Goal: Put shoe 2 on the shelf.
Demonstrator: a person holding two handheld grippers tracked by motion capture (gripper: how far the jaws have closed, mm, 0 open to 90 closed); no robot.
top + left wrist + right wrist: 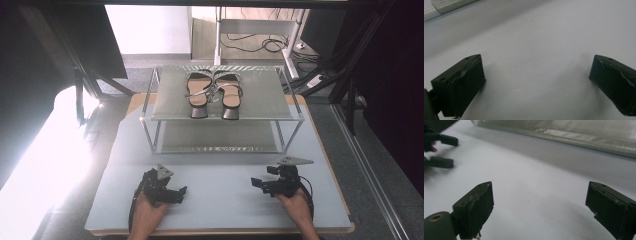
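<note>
Presently: pair of tan heeled strappy sandals [214,93] sat atop grey two-tier metal-framed shoe rack [165,117]. Left gripper [181,194], right gripper [256,183] rested before rack, jaws spread, empty. Advised: approach level, pinch one heel squarely.

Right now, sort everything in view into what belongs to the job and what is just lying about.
Belongs to the job:
- pair of sandals on the top shelf
- shoe rack
- left tongs, open, with nothing between them
- right tongs, open, with nothing between them

Just lying about:
- cables on the floor behind the table
- white stand
</note>
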